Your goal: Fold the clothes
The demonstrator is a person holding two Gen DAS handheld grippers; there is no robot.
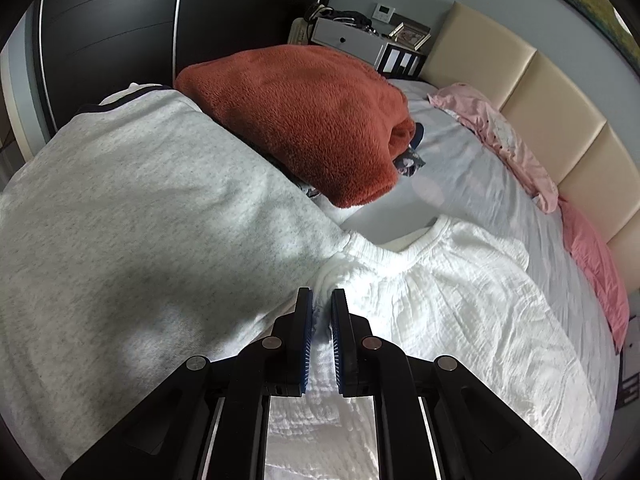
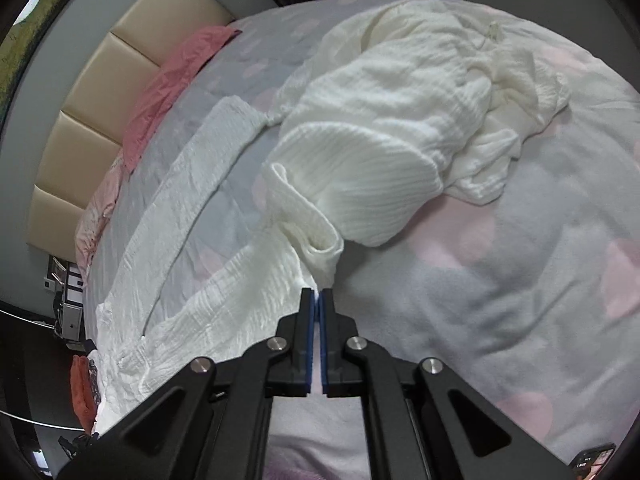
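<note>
A white crinkled garment [image 1: 460,312] lies spread on the bed. My left gripper [image 1: 321,300] is shut on a bunched fold of it near its elastic neckline [image 1: 404,256]. In the right wrist view the same white garment [image 2: 248,280] stretches away across the bed toward the left. My right gripper [image 2: 319,298] is shut on its edge, right below a white ribbed cuff [image 2: 312,224]. The jaws of both grippers stand nearly closed with cloth between them.
A grey sweatshirt [image 1: 140,232] lies left of the left gripper, a rust fleece [image 1: 316,120] behind it. Pink cloth [image 1: 520,148] lies along the beige headboard [image 1: 560,120]. A heap of white ribbed clothes [image 2: 420,112] lies on the pink-spotted bedspread [image 2: 500,280]. A nightstand [image 1: 352,40] stands at the back.
</note>
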